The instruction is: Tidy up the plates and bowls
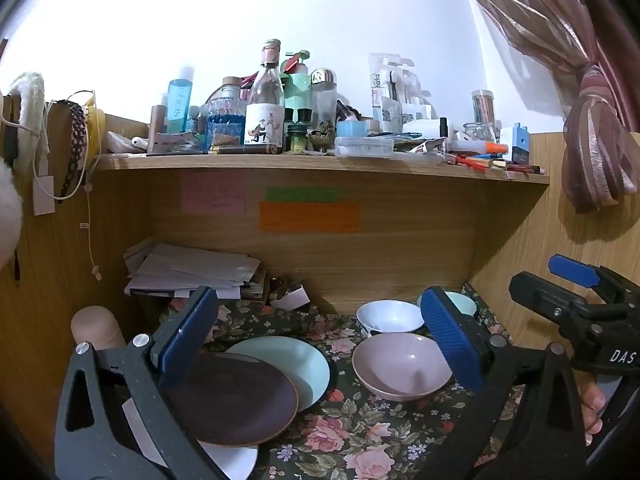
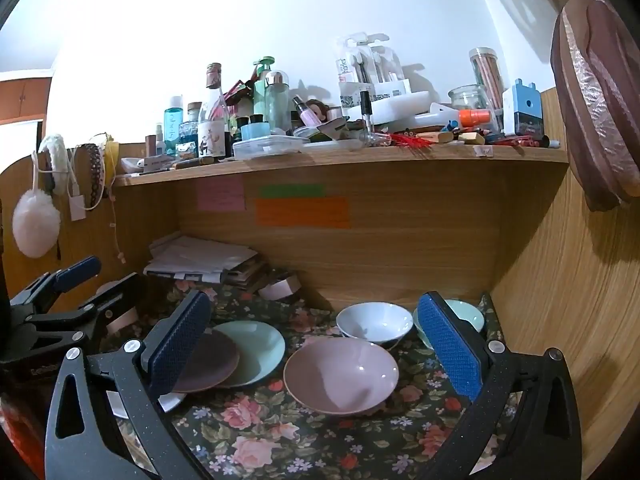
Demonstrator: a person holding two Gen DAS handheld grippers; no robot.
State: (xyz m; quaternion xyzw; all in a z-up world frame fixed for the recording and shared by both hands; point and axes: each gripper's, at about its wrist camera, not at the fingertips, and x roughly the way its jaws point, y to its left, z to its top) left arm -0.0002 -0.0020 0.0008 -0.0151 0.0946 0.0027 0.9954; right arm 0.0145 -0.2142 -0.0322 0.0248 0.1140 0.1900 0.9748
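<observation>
Blue-padded jaws spread wide on both grippers, gripping nothing, above scattered crockery.

Left gripper (image 1: 320,344) frames overlapped plates at lower left: brown round plate (image 1: 236,400) atop pale green plate (image 1: 296,364). Right gripper (image 2: 316,344) frames the pink glossy bowl (image 2: 340,372); white bowl (image 2: 374,322) sits behind. Glazed rims may slip, clattering onto the floral cloth (image 2: 260,440).

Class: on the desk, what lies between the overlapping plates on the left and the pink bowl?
Nothing: only bare floral cloth separates the pale green plate from the pink bowl. Both wrist views show this gap.
</observation>
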